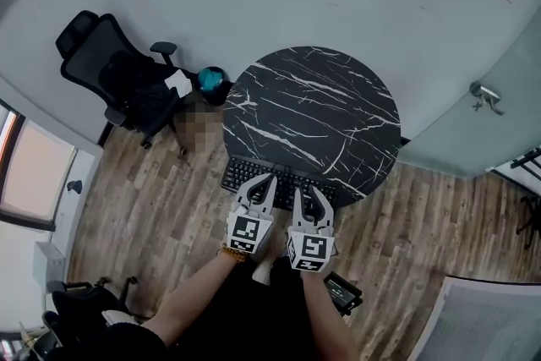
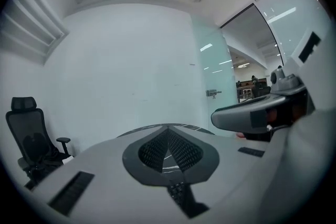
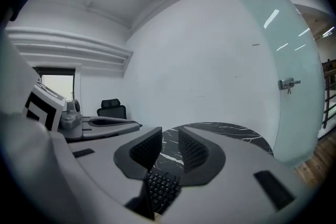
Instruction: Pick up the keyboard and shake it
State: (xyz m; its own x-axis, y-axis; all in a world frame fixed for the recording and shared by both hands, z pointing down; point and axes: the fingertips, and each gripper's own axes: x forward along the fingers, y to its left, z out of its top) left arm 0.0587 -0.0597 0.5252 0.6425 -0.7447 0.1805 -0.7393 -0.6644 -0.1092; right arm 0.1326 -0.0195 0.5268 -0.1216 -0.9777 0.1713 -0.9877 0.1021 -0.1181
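The black keyboard (image 1: 283, 178) hangs over the near rim of the round black marble table (image 1: 317, 110), held between both grippers. My left gripper (image 1: 260, 186) grips its left part. In the left gripper view the jaws (image 2: 168, 134) close to a point, with keys (image 2: 178, 194) showing in the slit low between them. My right gripper (image 1: 311, 200) holds the part beside it. In the right gripper view its jaws (image 3: 170, 140) stand a little apart at the tips, with the keyboard (image 3: 160, 189) wedged between them lower down. Both grippers point almost level, side by side.
A black office chair (image 1: 118, 76) stands left of the table, with a teal round object (image 1: 210, 79) beside it. A frosted glass door with a handle (image 1: 486, 95) is at the right. A small black device (image 1: 342, 292) lies on the wood floor by my feet.
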